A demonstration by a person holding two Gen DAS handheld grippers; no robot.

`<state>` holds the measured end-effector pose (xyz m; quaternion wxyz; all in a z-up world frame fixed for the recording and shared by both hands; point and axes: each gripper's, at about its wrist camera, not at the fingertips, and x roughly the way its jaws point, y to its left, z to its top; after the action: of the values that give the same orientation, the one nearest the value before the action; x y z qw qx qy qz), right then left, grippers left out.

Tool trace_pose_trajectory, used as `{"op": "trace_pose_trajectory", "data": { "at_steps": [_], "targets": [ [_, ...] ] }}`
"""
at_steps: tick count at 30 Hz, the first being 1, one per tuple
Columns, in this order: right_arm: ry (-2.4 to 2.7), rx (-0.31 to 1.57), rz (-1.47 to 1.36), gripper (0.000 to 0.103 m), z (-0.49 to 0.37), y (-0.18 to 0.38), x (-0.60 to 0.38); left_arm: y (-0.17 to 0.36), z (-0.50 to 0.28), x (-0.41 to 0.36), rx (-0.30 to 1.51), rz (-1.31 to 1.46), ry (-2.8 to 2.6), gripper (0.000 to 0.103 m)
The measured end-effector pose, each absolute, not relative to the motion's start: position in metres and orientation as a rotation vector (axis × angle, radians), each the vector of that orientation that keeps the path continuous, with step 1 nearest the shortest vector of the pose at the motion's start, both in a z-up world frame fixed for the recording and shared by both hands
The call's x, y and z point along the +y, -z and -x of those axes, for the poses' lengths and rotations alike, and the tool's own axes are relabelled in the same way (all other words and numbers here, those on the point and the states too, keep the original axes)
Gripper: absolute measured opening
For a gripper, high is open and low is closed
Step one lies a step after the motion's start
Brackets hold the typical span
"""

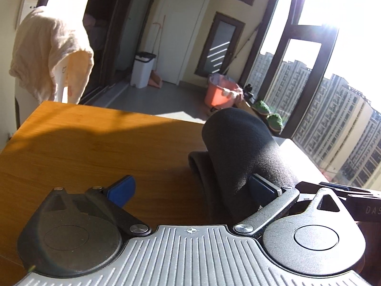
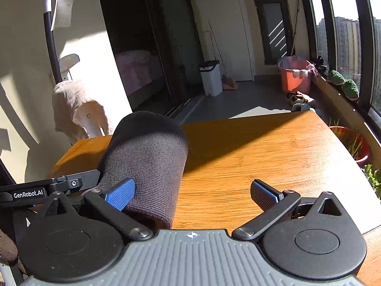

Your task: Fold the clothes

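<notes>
A dark knitted garment (image 1: 240, 150) bulges up in a rolled hump over the wooden table (image 1: 95, 147). It lies draped over the right finger of my left gripper (image 1: 190, 186), whose jaws stand wide open with nothing pinched between the blue pads. In the right wrist view the same garment (image 2: 147, 162) covers the left finger of my right gripper (image 2: 193, 190), which is also open, with bare table (image 2: 262, 147) between its fingers. The two grippers sit side by side, the garment between them. How the cloth lies underneath is hidden.
A cream cloth (image 1: 52, 52) hangs over a white chair beyond the table's far left corner. On the balcony floor stand a white bin (image 2: 210, 77) and an orange bucket (image 2: 295, 75). A red plant pot (image 2: 354, 143) sits by the window, past the table's right edge.
</notes>
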<state>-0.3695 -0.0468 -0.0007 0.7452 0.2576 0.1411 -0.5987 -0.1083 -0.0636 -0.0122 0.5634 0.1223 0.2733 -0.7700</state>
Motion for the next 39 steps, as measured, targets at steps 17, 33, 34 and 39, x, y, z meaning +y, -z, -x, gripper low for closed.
{"op": "trace_pose_trajectory", "data": {
  "at_steps": [17,33,34,39],
  "targets": [
    [1.343,0.339,-0.56,0.103,0.363,-0.001,-0.048,0.001,0.115,-0.054,0.587,-0.375,1.76,0.103],
    [1.328,0.287,-0.611,0.103,0.368,-0.012,-0.031,-0.006,0.105,-0.033,0.573,-0.406,1.695,0.103],
    [1.331,0.293,-0.614,0.103,0.369,-0.011,-0.026,-0.005,0.106,-0.027,0.568,-0.42,1.686,0.103],
    [1.38,0.342,-0.629,0.103,0.365,0.001,-0.002,0.009,0.118,-0.003,0.622,-0.543,1.609,0.103]
  ]
}}
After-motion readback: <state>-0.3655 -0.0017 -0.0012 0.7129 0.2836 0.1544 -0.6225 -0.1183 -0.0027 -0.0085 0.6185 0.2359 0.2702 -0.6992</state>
